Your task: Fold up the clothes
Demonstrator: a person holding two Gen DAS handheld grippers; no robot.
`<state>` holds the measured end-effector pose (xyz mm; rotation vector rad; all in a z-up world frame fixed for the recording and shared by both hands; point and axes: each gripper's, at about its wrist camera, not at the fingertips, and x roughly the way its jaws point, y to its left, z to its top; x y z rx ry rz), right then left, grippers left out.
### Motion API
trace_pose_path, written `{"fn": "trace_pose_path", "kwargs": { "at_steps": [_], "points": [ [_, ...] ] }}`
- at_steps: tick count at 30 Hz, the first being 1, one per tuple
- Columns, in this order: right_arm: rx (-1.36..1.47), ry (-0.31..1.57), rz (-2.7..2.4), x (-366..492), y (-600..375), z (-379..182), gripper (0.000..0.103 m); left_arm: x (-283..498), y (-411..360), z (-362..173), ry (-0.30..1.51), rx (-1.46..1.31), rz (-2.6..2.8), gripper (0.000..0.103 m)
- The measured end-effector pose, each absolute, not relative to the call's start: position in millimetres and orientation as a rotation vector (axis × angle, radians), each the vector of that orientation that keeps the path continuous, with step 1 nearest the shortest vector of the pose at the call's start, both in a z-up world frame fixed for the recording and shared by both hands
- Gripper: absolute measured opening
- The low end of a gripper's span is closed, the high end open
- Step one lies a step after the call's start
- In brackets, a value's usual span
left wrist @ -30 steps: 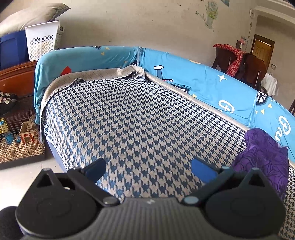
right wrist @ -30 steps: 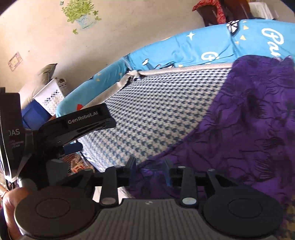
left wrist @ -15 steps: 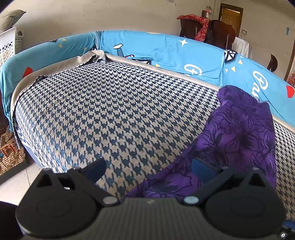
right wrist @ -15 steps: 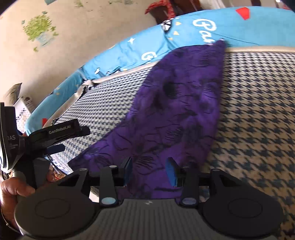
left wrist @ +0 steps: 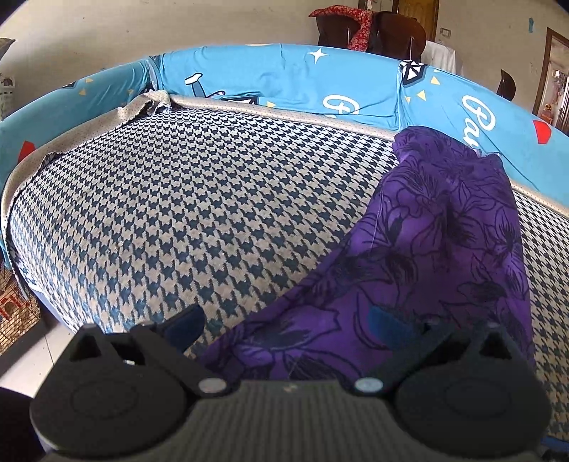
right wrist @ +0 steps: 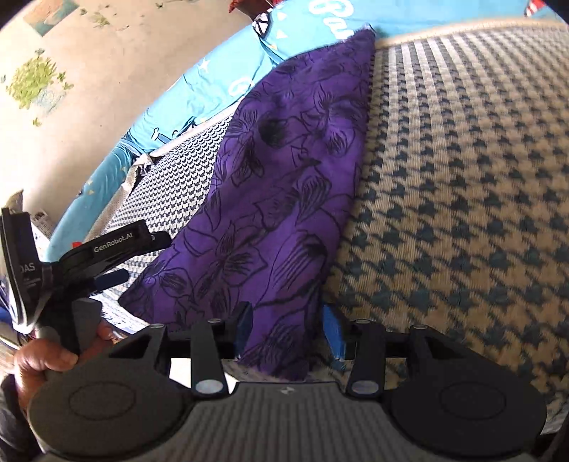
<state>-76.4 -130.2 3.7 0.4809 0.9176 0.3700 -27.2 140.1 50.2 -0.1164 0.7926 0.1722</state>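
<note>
A purple garment with a dark floral print (right wrist: 284, 184) is laid as a long strip across the blue-and-beige houndstooth mattress cover (left wrist: 185, 213), from lower centre to upper right of the left wrist frame. Its near end is flanked by the spread right gripper (right wrist: 288, 328). The left gripper (left wrist: 284, 325) is held wide apart, ungrasping, over the cloth's near edge.

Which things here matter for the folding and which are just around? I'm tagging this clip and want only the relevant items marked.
For the job:
- purple floral garment, laid on the houndstooth bed cover
- left gripper, open
- right gripper, open around the garment's near end

Just around:
- blue printed cushions
- dark wooden chair with red cloth
- plant wall sticker
</note>
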Motion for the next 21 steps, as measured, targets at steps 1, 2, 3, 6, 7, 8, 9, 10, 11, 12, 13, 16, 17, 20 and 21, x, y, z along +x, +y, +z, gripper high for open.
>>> {"fn": "trace_pose_path", "kwargs": {
  "at_steps": [1, 2, 3, 6, 7, 8, 9, 10, 11, 12, 13, 16, 17, 20, 21],
  "points": [
    [0.502, 0.925, 0.375, -75.9, -131.1, 0.7, 0.044, -26.9, 139.8, 49.3, 0.796, -0.115, 0.172, 0.103],
    [0.522, 0.931, 0.379, -75.3, -131.8, -2.2, 0.044, -26.5, 139.3, 48.7, 0.799, -0.114, 0.171, 0.103],
    [0.533, 0.93, 0.38, -76.2, -132.1, -3.3, 0.044, -26.1, 138.8, 48.2, 0.802, -0.113, 0.171, 0.103],
    [0.574, 0.925, 0.39, -76.4, -133.7, -6.1, 0.044, -25.2, 137.2, 46.0, 0.812, -0.109, 0.168, 0.103],
    [0.59, 0.925, 0.395, -76.2, -134.2, -7.7, 0.044, -25.1, 136.3, 45.3, 0.814, -0.107, 0.168, 0.103],
    [0.598, 0.922, 0.394, -76.1, -134.3, -9.2, 0.044, -25.1, 135.5, 44.6, 0.816, -0.106, 0.167, 0.103],
    [0.599, 0.919, 0.394, -75.6, -133.8, -10.6, 0.044, -25.1, 134.7, 44.0, 0.818, -0.104, 0.165, 0.103],
    [0.596, 0.915, 0.393, -74.8, -133.1, -11.6, 0.044, -25.3, 133.7, 43.5, 0.82, -0.1, 0.165, 0.103],
    [0.586, 0.908, 0.395, -74.7, -132.0, -12.1, 0.044, -25.5, 132.7, 43.0, 0.822, -0.096, 0.164, 0.103],
    [0.574, 0.901, 0.399, -74.8, -130.7, -12.4, 0.044, -25.1, 131.4, 42.5, 0.823, -0.09, 0.165, 0.103],
    [0.557, 0.894, 0.4, -74.9, -129.1, -12.1, 0.044, -24.8, 130.2, 42.0, 0.824, -0.084, 0.166, 0.103],
    [0.496, 0.873, 0.387, -78.3, -124.1, -10.9, 0.038, -23.4, 127.7, 40.4, 0.827, -0.068, 0.169, 0.103],
    [0.476, 0.866, 0.383, -79.5, -122.5, -10.5, 0.029, -23.1, 127.2, 39.9, 0.828, -0.065, 0.17, 0.103],
    [0.473, 0.865, 0.369, -79.7, -125.1, -10.8, 0.014, -22.6, 126.7, 38.6, 0.829, -0.059, 0.171, 0.103],
    [0.483, 0.865, 0.371, -79.6, -126.4, -10.5, 0.013, -22.3, 126.6, 38.2, 0.83, -0.058, 0.171, 0.103]
  ]
}}
